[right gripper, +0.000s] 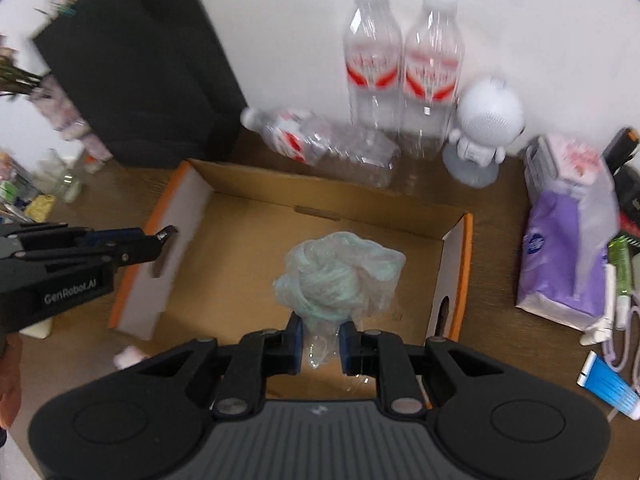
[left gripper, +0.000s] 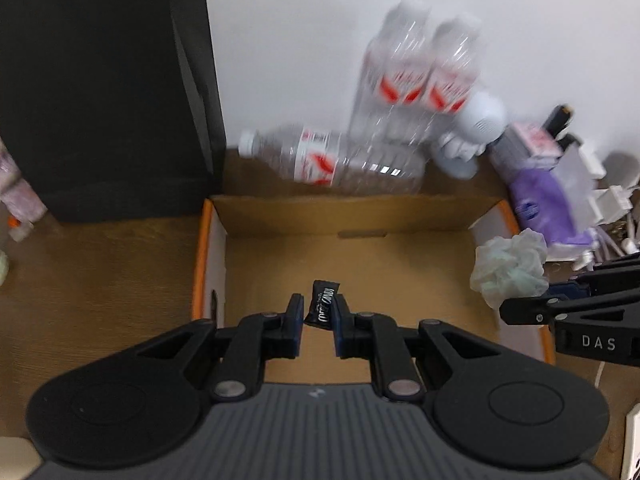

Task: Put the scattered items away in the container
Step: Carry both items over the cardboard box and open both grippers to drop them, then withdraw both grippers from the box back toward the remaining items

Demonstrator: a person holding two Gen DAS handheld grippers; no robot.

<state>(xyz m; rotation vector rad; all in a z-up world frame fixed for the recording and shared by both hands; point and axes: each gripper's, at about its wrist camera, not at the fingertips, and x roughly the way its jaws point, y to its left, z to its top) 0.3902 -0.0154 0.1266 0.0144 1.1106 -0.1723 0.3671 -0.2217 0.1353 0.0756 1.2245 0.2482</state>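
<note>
Cardboard box (left gripper: 344,216) lies under both downward-tilted grippers, left (left gripper: 319,309) and right (right gripper: 322,336).

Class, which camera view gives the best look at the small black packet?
The left wrist view: the small black packet sits centred with its white lettering visible, pinched in the left tongs. The right wrist view shows only its blurred tip.

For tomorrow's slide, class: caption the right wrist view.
Right gripper holds a crumpled plastic bag over the cardboard box; bottles stand behind.
</note>
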